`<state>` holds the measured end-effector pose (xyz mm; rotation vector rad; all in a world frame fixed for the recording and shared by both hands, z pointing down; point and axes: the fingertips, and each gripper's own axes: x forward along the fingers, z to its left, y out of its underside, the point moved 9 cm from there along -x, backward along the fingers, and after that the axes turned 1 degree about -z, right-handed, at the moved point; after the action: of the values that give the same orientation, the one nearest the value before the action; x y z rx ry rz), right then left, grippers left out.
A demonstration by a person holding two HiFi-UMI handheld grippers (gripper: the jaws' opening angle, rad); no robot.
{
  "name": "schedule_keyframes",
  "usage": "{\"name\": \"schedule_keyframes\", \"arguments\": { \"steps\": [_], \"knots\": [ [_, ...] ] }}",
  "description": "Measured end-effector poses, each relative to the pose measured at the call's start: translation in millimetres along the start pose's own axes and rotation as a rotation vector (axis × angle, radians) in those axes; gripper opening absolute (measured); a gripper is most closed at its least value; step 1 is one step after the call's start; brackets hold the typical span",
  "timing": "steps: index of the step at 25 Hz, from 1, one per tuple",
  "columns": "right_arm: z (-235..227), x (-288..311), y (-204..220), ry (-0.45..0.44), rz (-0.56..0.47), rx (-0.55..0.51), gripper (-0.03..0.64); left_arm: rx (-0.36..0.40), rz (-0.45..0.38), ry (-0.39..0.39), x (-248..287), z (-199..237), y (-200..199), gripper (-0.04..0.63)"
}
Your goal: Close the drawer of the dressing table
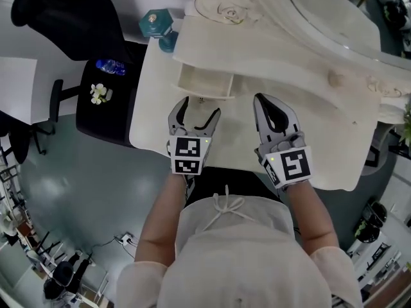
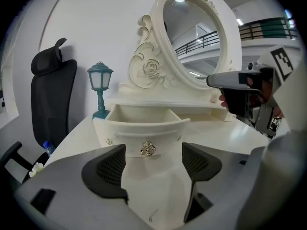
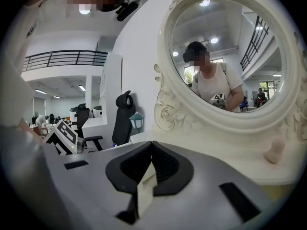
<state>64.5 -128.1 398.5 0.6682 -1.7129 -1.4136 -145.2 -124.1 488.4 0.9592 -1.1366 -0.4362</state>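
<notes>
The cream dressing table's small drawer (image 1: pixel 204 83) stands pulled out and empty, with a gold rose knob (image 2: pixel 147 149) on its curved front. My left gripper (image 1: pixel 197 114) is open just short of the drawer front, its pads (image 2: pixel 111 166) on either side of the knob without touching it. Over the tabletop (image 1: pixel 308 133) to the right of the drawer, my right gripper (image 1: pixel 275 110) is shut with nothing in it, pointing at the oval mirror (image 3: pixel 225 56). In the left gripper view the right gripper (image 2: pixel 240 92) shows at the right.
A teal lantern lamp (image 1: pixel 156 25) stands at the table's back left corner. A black office chair (image 1: pixel 103 101) with a bottle and white flowers on its seat is left of the table. A carved scroll ornament (image 2: pixel 148 66) flanks the mirror.
</notes>
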Motion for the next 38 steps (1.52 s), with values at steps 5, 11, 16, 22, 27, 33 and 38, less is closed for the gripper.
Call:
{"name": "schedule_keyframes", "arguments": {
  "steps": [5, 11, 16, 22, 27, 33, 38],
  "knots": [
    [-8, 8, 7, 0.003, 0.014, 0.025, 0.006, -0.005, 0.020, -0.042, 6, 6, 1, 0.198],
    [-14, 10, 13, 0.021, 0.023, 0.042, 0.006, -0.011, 0.013, -0.052, 10, 9, 2, 0.141],
    [-16, 9, 14, 0.036, 0.020, 0.041, 0.006, 0.004, 0.010, -0.048, 12, 6, 2, 0.107],
    [-17, 7, 13, 0.046, 0.001, 0.034, 0.006, -0.013, 0.004, -0.032, 20, 8, -3, 0.106],
    [-18, 9, 10, 0.047, -0.004, 0.023, 0.006, -0.035, 0.010, -0.024, 30, 8, -11, 0.106],
    [-20, 15, 9, 0.036, -0.004, 0.024, 0.006, -0.027, 0.019, -0.032, 44, 12, -20, 0.106],
    [-21, 20, 8, 0.026, -0.002, 0.017, 0.006, -0.027, 0.026, -0.034, 48, 13, -24, 0.106]
  ]
}}
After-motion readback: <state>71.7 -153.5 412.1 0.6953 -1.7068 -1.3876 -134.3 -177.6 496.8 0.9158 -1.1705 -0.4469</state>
